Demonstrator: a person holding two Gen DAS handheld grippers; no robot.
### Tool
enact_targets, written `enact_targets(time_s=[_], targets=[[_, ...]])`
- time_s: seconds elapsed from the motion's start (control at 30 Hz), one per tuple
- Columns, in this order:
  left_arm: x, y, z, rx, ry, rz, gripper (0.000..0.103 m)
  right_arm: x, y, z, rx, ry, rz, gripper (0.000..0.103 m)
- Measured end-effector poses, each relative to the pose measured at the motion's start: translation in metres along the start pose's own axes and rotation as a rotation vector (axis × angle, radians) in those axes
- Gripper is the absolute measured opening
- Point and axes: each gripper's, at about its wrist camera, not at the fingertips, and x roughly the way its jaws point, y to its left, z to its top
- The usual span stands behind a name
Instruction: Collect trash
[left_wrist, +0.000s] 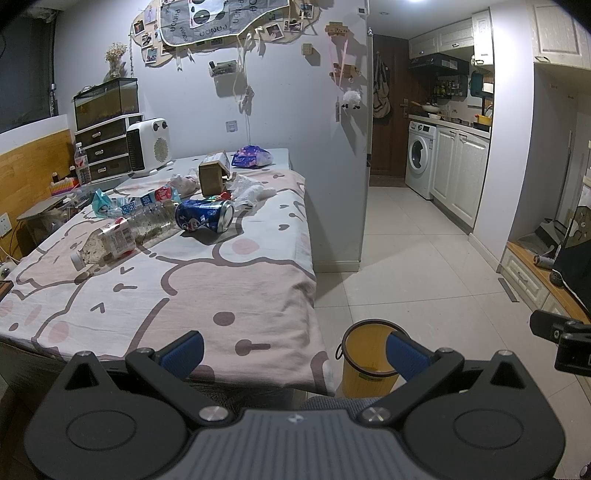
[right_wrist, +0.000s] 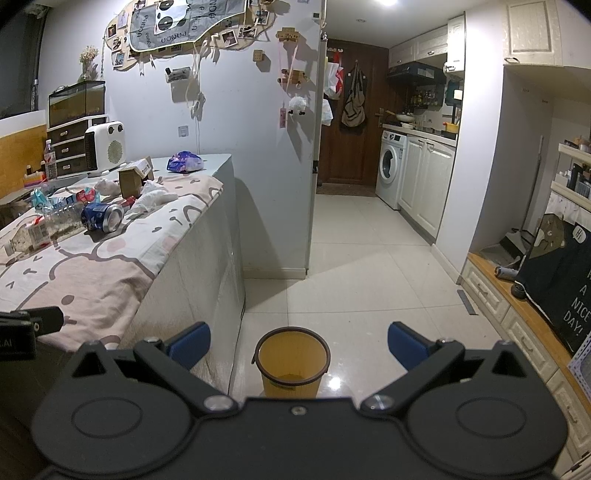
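Trash lies on the cloth-covered table (left_wrist: 221, 288): a blue can (left_wrist: 204, 216) on its side, a clear plastic bottle (left_wrist: 122, 234) lying flat, crumpled white tissues (left_wrist: 249, 192), a small brown box (left_wrist: 213, 177) and blue wrappers (left_wrist: 110, 205). A yellow bin (left_wrist: 364, 363) stands on the floor off the table's near right corner. My left gripper (left_wrist: 295, 352) is open over the table's near edge, holding nothing. My right gripper (right_wrist: 299, 345) is open above the yellow bin (right_wrist: 291, 363), also holding nothing. The blue can (right_wrist: 102, 217) and the bottle (right_wrist: 37, 230) lie far to its left.
A white heater (left_wrist: 149, 146), a drawer unit (left_wrist: 105, 147) with a tank on top and a purple bag (left_wrist: 253, 157) sit at the table's far end. Tiled floor (right_wrist: 369, 266) runs to a kitchen with a washing machine (right_wrist: 391, 168). A low wooden bench (right_wrist: 524, 314) lines the right wall.
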Motion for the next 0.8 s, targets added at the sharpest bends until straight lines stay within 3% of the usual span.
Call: enact_targets(time_s=[0.8], targets=[[0.0001, 0.0000, 0.0000, -0.001, 0.001, 0.000, 0.103, -0.0004, -0.0027, -0.0018, 0.000, 0.004, -0.002, 0.103]])
